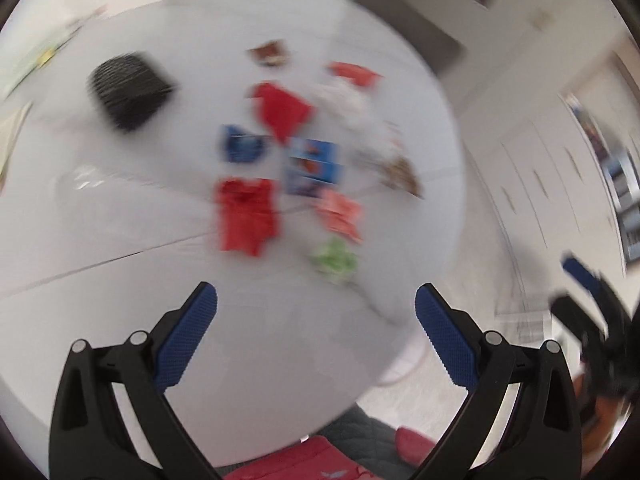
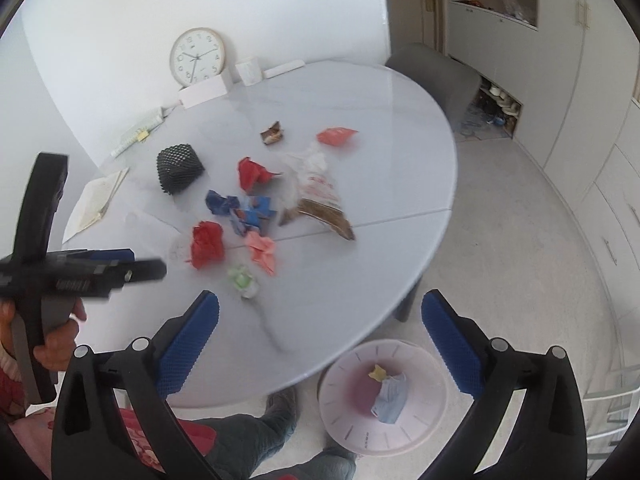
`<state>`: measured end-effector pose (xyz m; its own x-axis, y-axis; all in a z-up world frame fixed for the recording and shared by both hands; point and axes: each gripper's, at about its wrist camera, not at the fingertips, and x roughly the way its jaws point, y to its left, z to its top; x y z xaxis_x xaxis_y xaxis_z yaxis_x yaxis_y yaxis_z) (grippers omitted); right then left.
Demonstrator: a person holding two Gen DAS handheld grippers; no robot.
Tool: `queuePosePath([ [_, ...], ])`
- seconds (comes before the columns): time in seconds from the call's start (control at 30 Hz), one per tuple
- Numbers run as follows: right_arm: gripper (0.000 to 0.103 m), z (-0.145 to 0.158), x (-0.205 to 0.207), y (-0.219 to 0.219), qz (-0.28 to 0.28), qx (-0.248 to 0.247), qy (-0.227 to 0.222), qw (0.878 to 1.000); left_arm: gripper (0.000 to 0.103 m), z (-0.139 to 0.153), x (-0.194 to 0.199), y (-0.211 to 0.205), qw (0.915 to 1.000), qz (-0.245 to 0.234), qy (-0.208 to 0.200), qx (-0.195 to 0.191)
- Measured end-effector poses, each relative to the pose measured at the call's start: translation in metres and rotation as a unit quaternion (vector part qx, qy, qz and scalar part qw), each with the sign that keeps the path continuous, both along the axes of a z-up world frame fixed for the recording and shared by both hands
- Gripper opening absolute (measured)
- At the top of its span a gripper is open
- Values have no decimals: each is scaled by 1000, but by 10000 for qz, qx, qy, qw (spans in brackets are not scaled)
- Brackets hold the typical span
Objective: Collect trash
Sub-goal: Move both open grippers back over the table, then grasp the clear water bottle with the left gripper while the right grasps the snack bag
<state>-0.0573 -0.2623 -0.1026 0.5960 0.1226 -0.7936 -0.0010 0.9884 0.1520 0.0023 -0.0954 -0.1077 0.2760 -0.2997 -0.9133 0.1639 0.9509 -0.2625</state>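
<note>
Both the left tool (image 1: 316, 300) and right tool (image 2: 320, 308) gape wide and empty, so the light green wrapper (image 2: 243, 279) at centre frame could skid off the counter (image 2: 380, 184).

Wrappers scattered mid tabletop (image 2: 360, 128). Mesh basket (image 2: 179, 168) left of wrapper cluster. Clock (image 2: 197, 56) at far edge, leaning on wall; box (image 2: 206, 91) before it. Papers (image 2: 94, 204) at left edge. Large bag (image 2: 320, 196) right of cluster; small wrapper (image 2: 243, 278) nearest. Bin (image 2: 380, 396) on floor below near rim, scraps inside. Chair (image 2: 436, 72) behind far right edge.
</note>
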Motion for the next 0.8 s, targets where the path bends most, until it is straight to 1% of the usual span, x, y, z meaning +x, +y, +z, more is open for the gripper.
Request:
queuePosePath([
  [0.07, 101, 0, 12, 14, 102, 13, 8, 9999, 95, -11, 19, 32, 9975, 661, 231, 59],
  [0.1, 101, 0, 18, 22, 151, 21, -2, 9999, 95, -18, 29, 49, 9933, 1087, 397, 72],
  [0.17, 101, 1, 32, 37, 247, 15, -34, 9997, 95, -29, 46, 78, 9822, 1779, 604, -9],
  [0.2, 101, 1, 38, 43, 276, 11, -43, 9996, 95, -37, 54, 95, 9745, 2141, 663, 7],
  [0.3, 101, 0, 57, 56, 304, -33, -19, 9995, 95, -51, 73, 115, 9580, 2738, 819, 218],
  [0.37, 101, 0, 70, 60, 263, -60, -5, 9996, 95, -60, 83, 122, 9477, 3031, 912, 416],
  [0.4, 101, 0, 75, 62, 238, -54, -3, 9997, 95, -66, 89, 125, 9408, 3205, 982, 502],
  [0.5, 101, 0, 93, 62, 162, -15, 41, 9999, 95, -78, 101, 132, 9255, 3527, 1216, 659],
  [0.6, 101, 1, 107, 61, 146, -43, 33, 9999, 95, -87, 107, 133, 9141, 3730, 1356, 827],
  [0.67, 101, 1, 117, 61, 138, -122, 29, 9998, 95, -91, 110, 132, 9081, 3831, 1389, 959],
  [0.73, 101, -3, 127, 60, 107, -196, 50, 9997, 95, -96, 113, 132, 9047, 3863, 1477, 1021],
  [0.8, 101, -9, 135, 57, 33, -264, 82, 9996, 95, -102, 115, 131, 9018, 3892, 1598, 991],
])
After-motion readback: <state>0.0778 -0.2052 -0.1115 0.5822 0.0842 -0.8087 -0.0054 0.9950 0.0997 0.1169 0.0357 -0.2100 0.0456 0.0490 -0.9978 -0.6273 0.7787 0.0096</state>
